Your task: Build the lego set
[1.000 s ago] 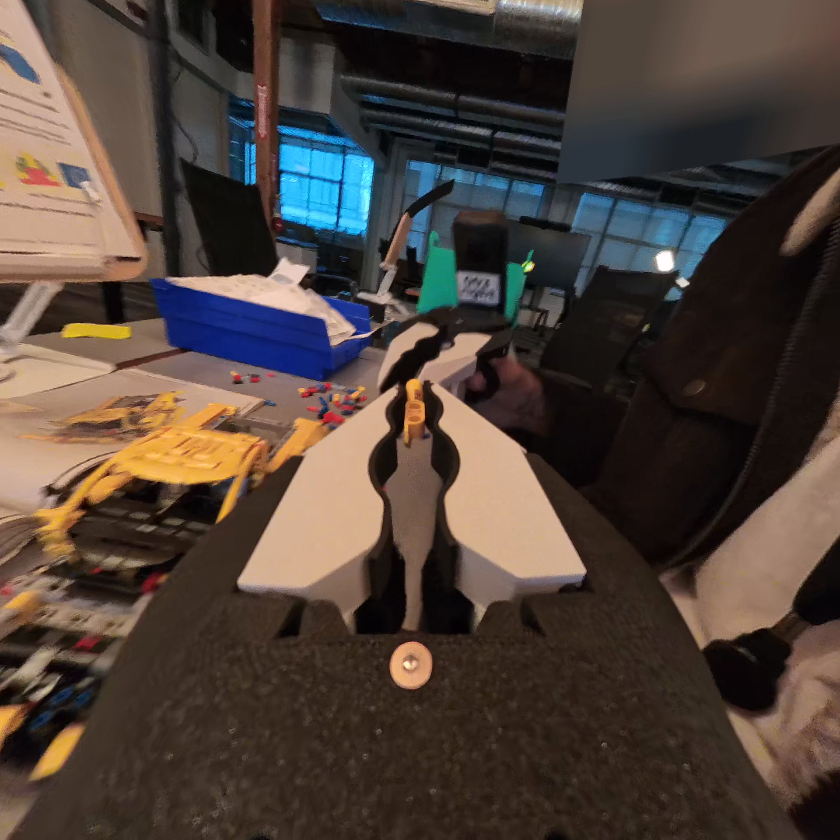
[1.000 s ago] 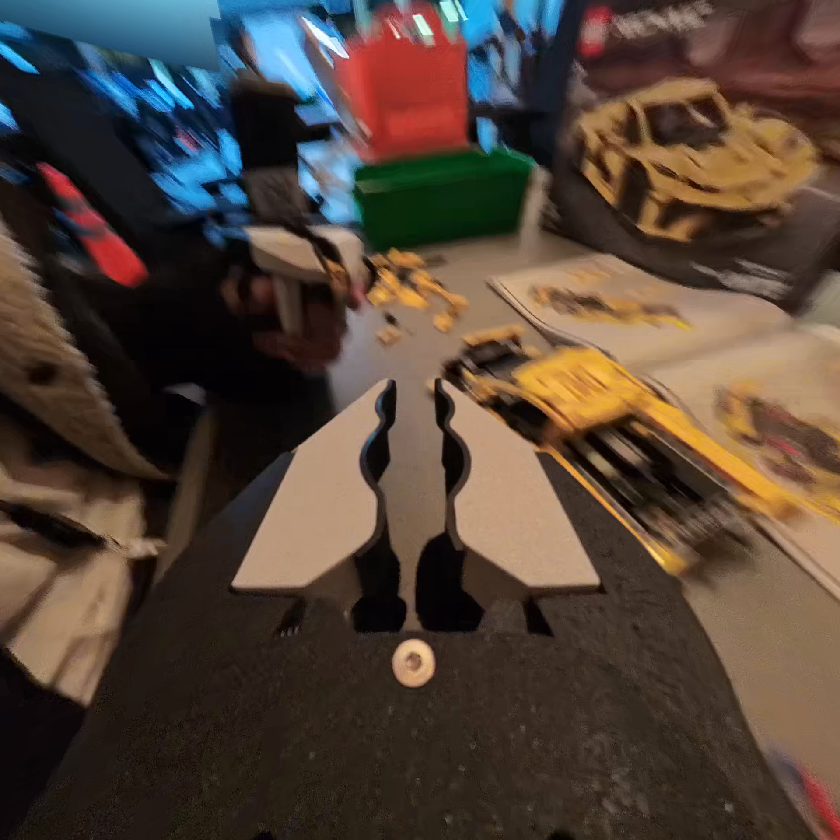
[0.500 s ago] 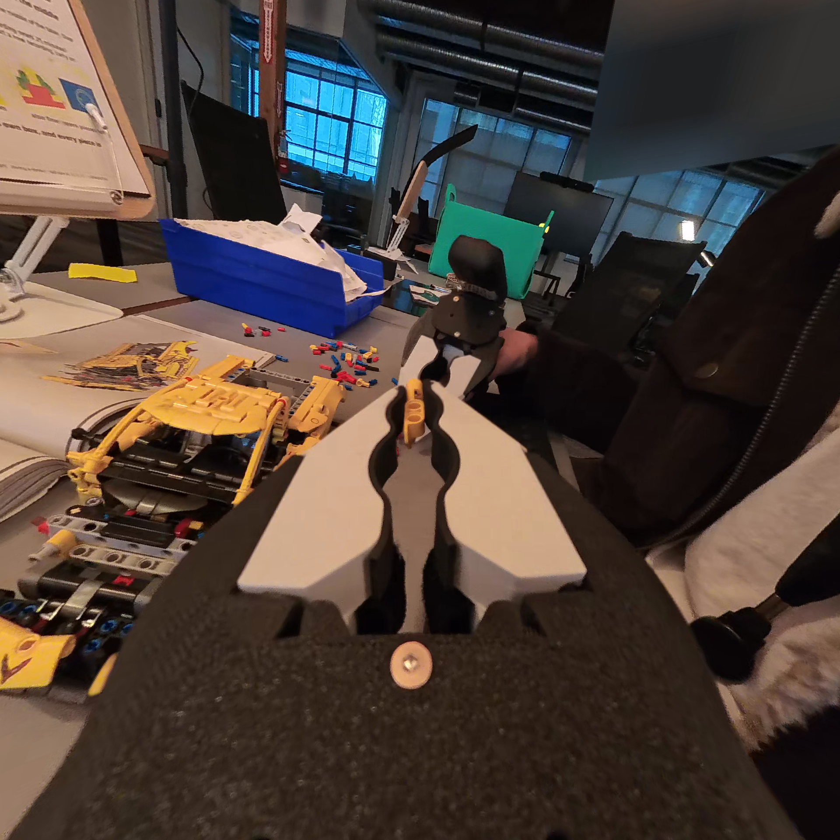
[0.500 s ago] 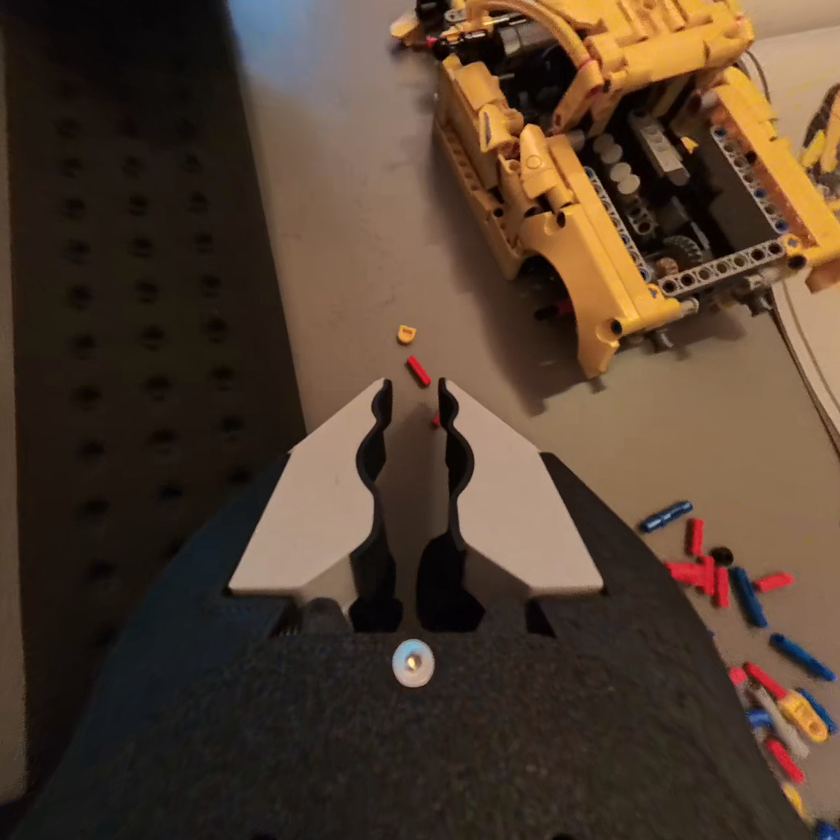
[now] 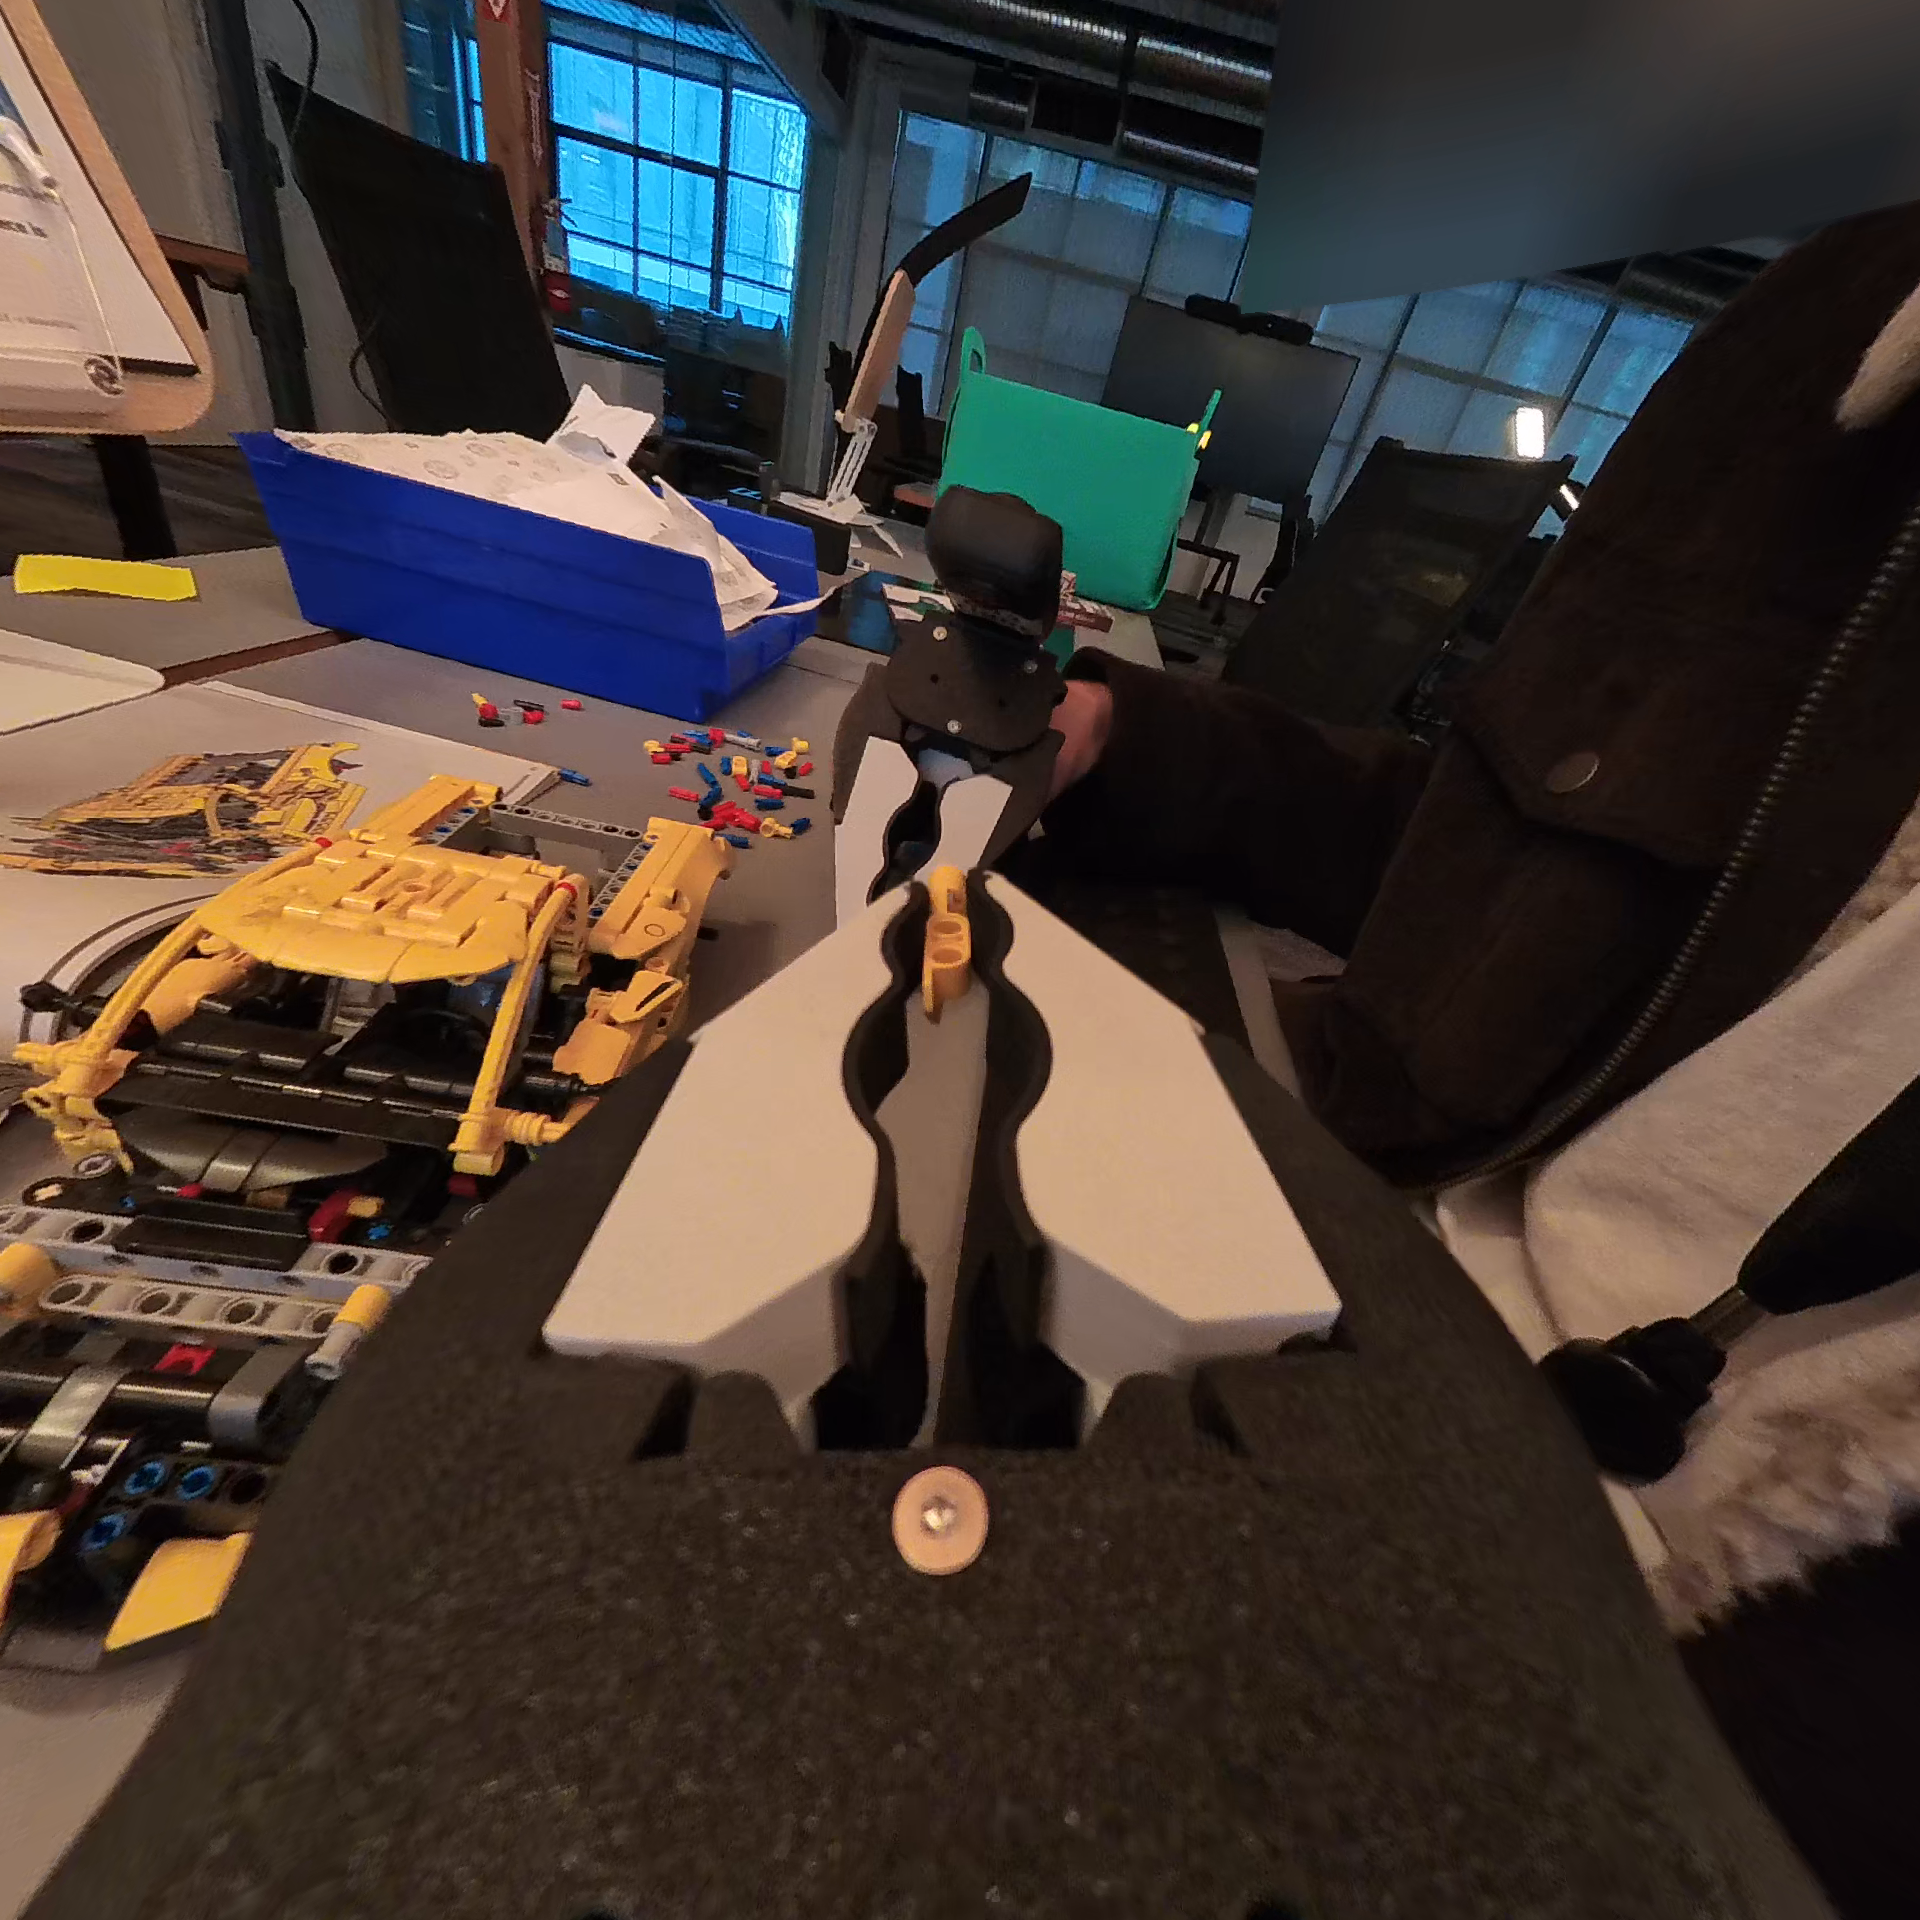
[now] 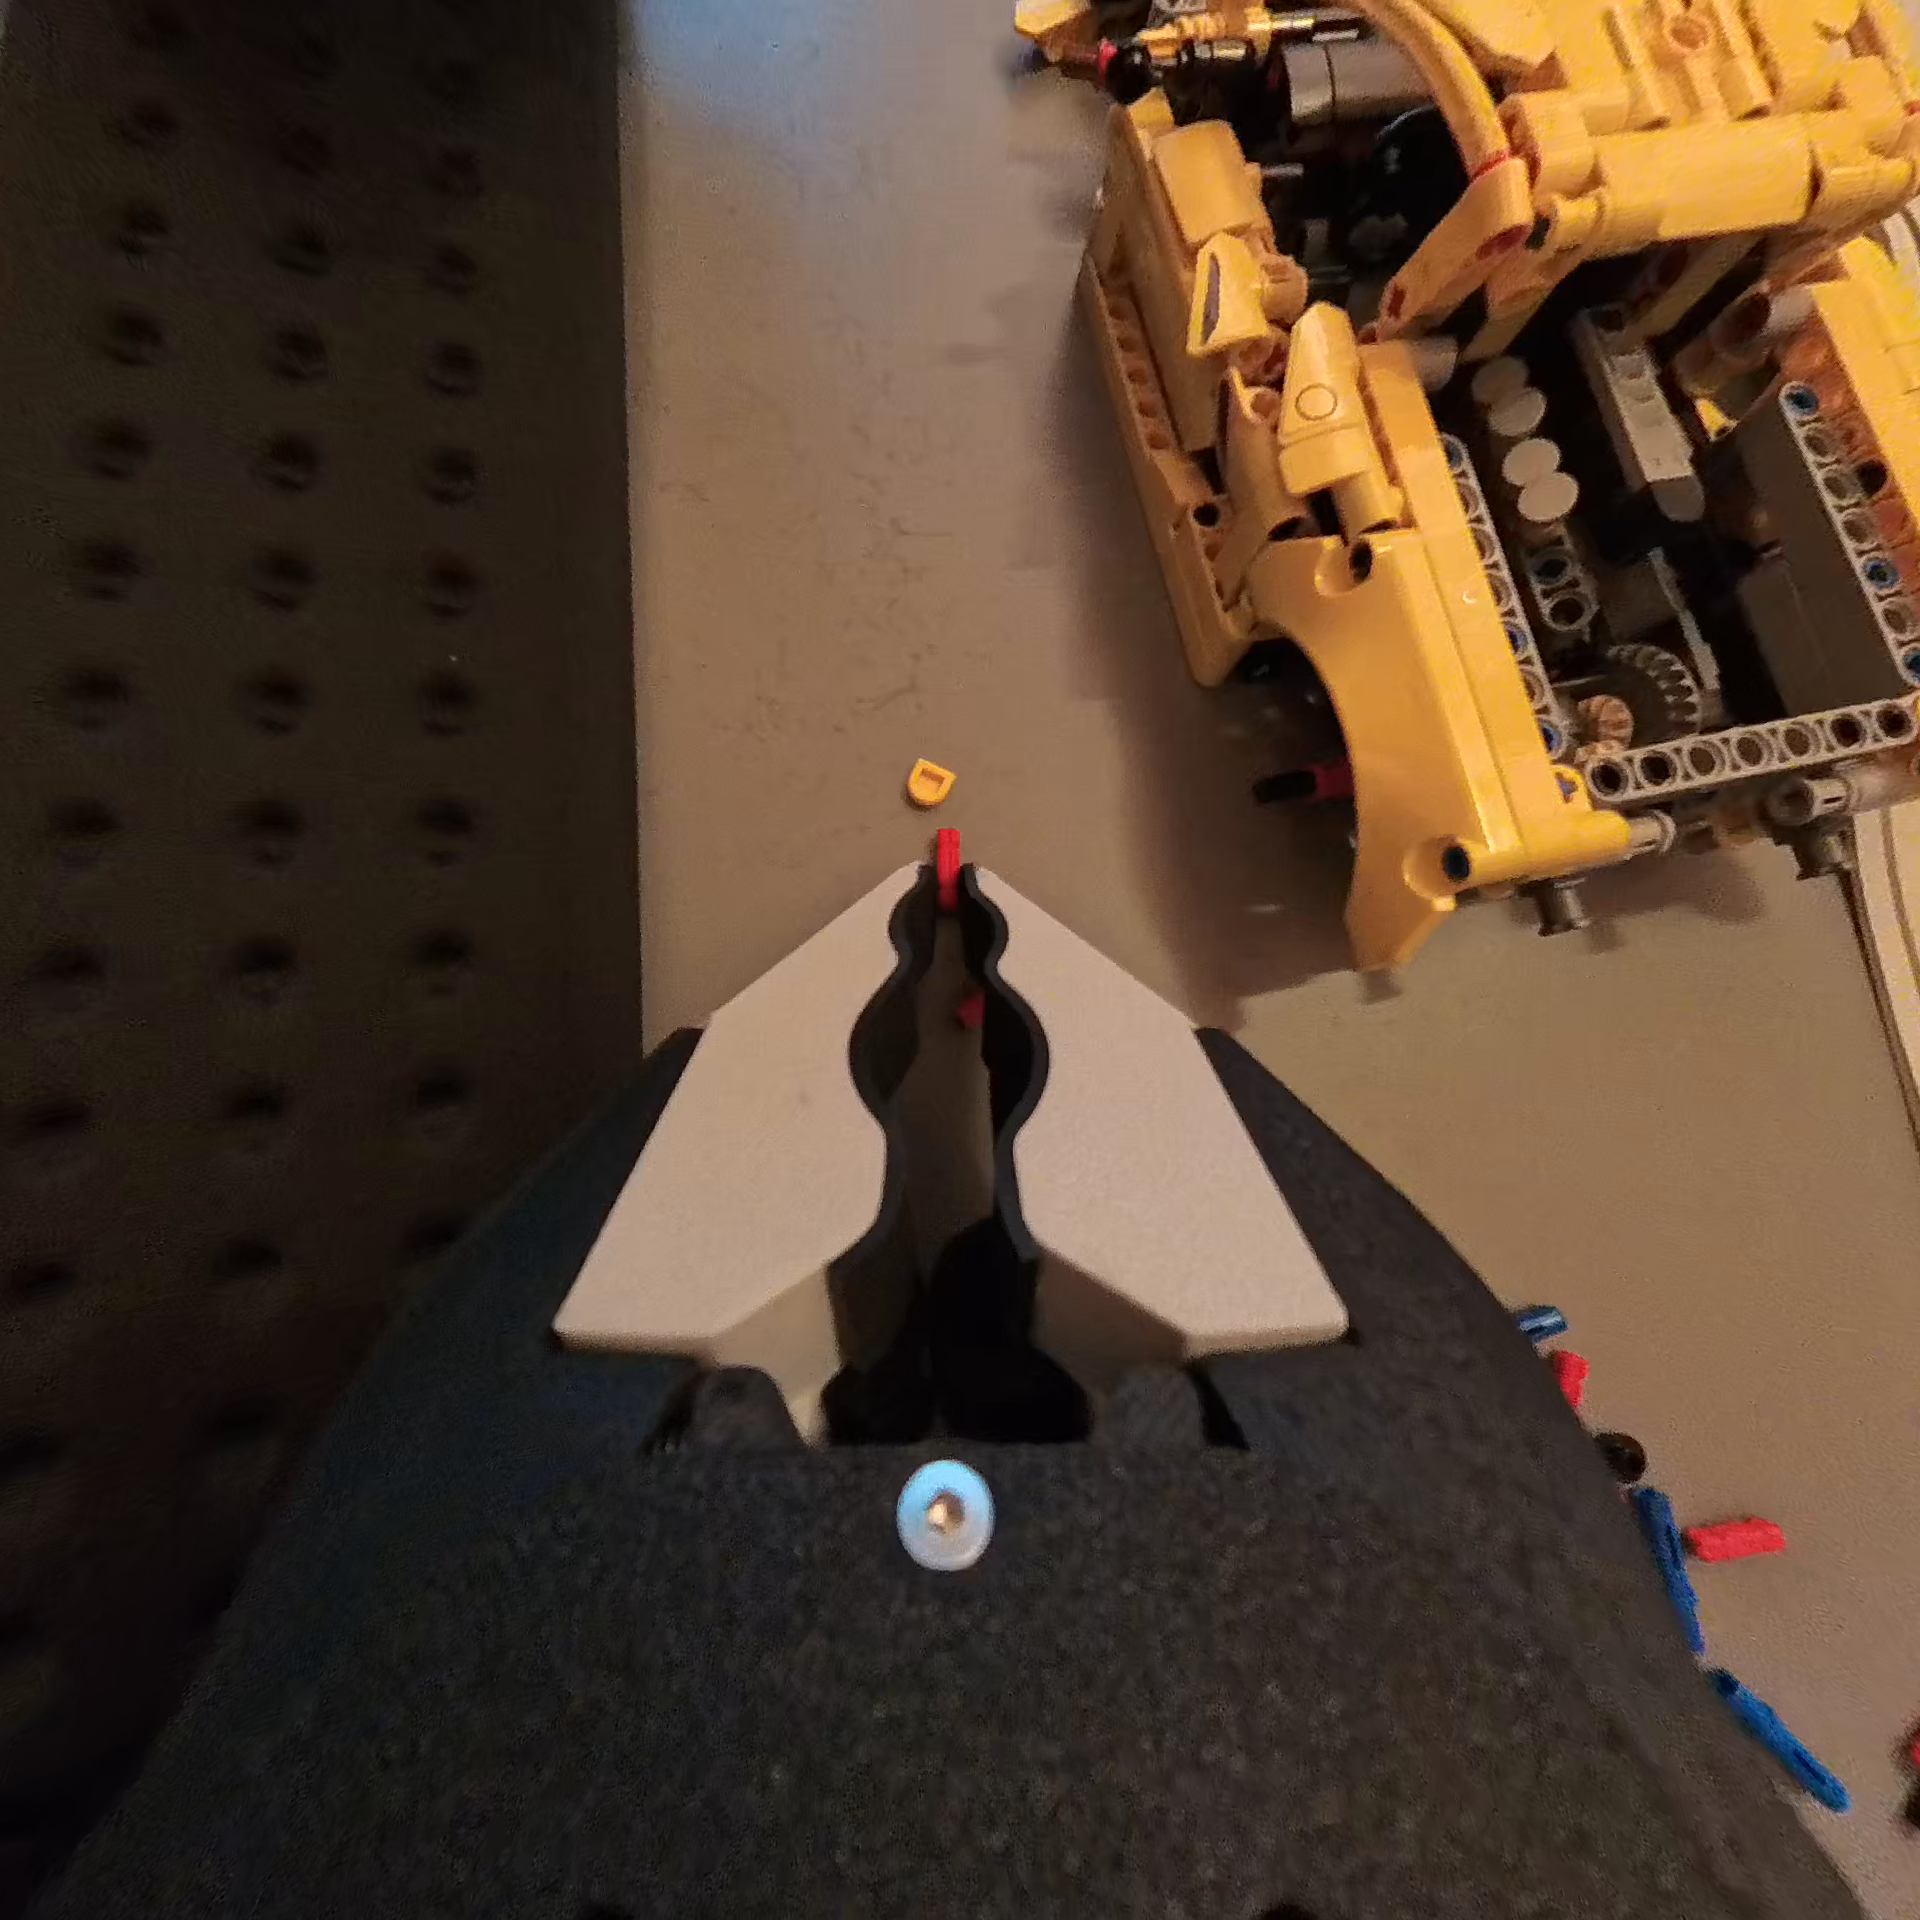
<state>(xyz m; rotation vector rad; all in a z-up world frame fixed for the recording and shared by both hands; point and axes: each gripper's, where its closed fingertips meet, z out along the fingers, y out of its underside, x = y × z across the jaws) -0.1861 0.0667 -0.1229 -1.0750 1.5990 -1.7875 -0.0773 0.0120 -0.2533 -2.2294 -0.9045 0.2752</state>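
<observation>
My right gripper [image 6: 945,883] has just closed on a small red plastic peg [image 6: 945,854]; left gripper [image 5: 945,899] still pinches its yellow connector piece [image 5: 948,935], ready for joining.

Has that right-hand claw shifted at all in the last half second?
Yes. The right gripper has crept forward toward the small yellow piece on the table, and its tips have closed on a red pin.

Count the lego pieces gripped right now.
2: a yellow connector in the left gripper, a red pin in the right gripper, above the table.
</observation>
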